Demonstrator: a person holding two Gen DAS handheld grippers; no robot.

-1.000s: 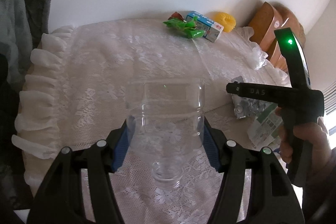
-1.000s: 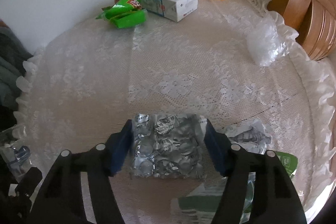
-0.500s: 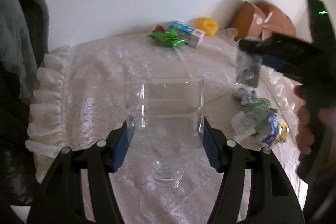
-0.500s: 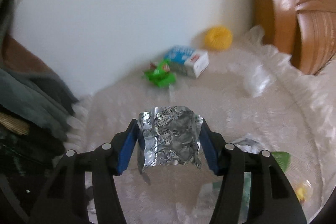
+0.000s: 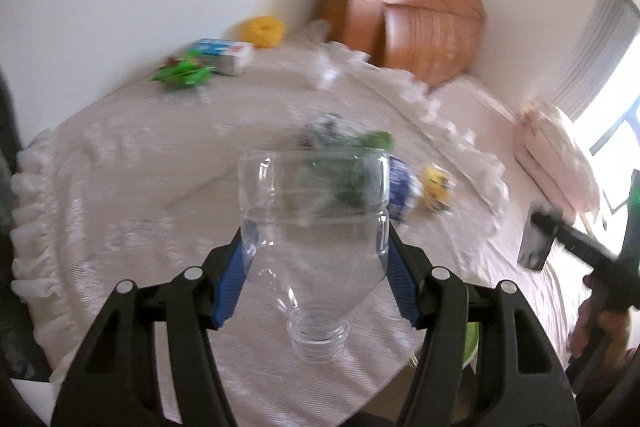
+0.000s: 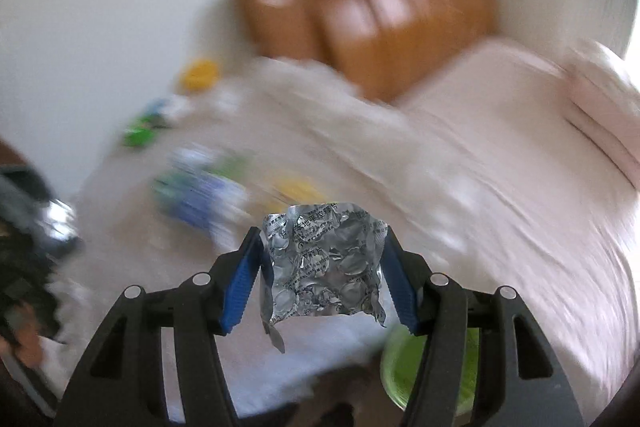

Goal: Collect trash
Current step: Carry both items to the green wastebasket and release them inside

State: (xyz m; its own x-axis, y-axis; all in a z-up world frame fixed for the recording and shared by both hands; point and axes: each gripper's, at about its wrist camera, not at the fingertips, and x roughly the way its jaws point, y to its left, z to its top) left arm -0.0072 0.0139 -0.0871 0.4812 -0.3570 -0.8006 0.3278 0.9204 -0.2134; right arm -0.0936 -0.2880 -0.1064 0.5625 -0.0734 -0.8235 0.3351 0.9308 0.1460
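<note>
My left gripper (image 5: 316,259) is shut on a clear plastic bottle (image 5: 314,227), neck toward the camera, held above the lace-covered table (image 5: 120,167). My right gripper (image 6: 322,267) is shut on a crumpled silver blister pack (image 6: 324,267) and holds it in the air; it also shows at the right edge of the left wrist view (image 5: 536,243). A pile of wrappers (image 5: 400,179) lies on the table beyond the bottle. A green wrapper (image 5: 182,73) and a blue-white carton (image 5: 224,55) lie at the table's far side.
A green bin rim (image 6: 404,367) shows low between my right fingers. A yellow round object (image 5: 262,31) sits by the wall. A brown wooden headboard (image 5: 400,23) and a pink bed with a pillow (image 5: 556,147) lie right of the table. Both views are motion-blurred.
My right gripper lifted the blister pack off the table and swung it right, away from the table. My left gripper turned right, still holding the bottle.
</note>
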